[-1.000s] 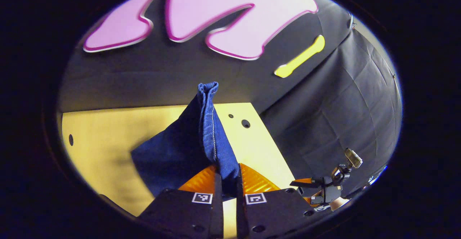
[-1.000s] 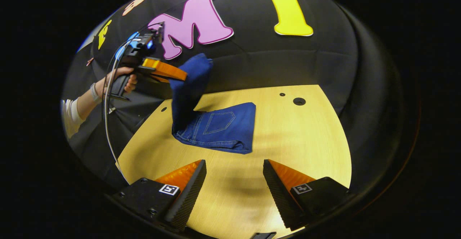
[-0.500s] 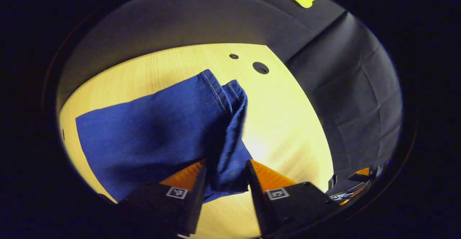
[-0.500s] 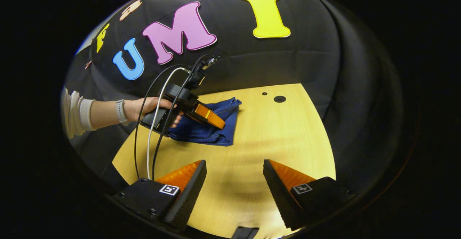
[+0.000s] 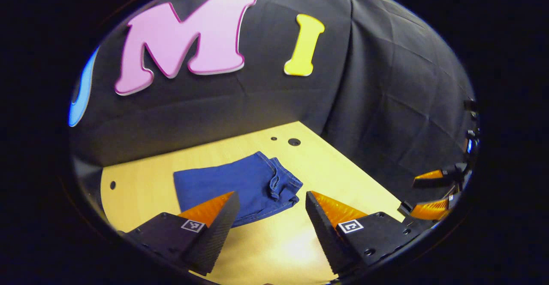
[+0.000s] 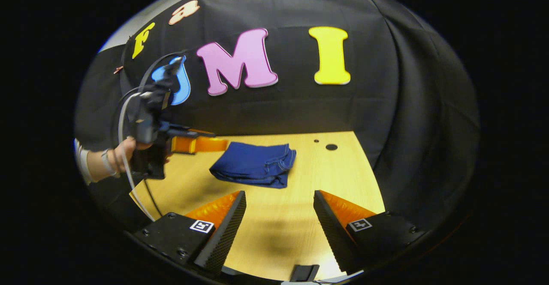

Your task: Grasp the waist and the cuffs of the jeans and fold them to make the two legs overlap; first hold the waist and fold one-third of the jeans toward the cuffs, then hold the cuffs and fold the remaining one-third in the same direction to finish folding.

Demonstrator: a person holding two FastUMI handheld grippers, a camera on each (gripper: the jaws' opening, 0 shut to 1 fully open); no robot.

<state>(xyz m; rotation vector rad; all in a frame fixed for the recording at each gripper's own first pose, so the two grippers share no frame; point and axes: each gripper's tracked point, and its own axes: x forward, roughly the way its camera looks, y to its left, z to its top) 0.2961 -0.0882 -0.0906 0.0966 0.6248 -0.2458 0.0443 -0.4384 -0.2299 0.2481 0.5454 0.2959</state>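
The blue jeans [image 5: 240, 186] lie folded into a compact bundle on the light wooden table [image 5: 141, 182], cuffs on top at the bundle's right end. In the left gripper view my left gripper [image 5: 270, 199] is open just in front of the bundle, holding nothing. The right gripper view shows the same bundle of jeans [image 6: 255, 165] lying further off on the table [image 6: 339, 177]. My right gripper [image 6: 279, 199] is open over bare table, well short of the jeans. The left gripper [image 6: 201, 143], held by a hand [image 6: 124, 150], hovers left of the bundle.
Two round holes [image 5: 294, 141] sit in the table near its far corner. Black cloth walls close the table at the back and right. The right gripper [image 5: 433, 195] shows at the far right edge of the left gripper view, off the table.
My left gripper laid the cuff end down over the folded jeans, opened, let go and drew back and up. The jeans now rest as a flat bundle. My right gripper stayed open.
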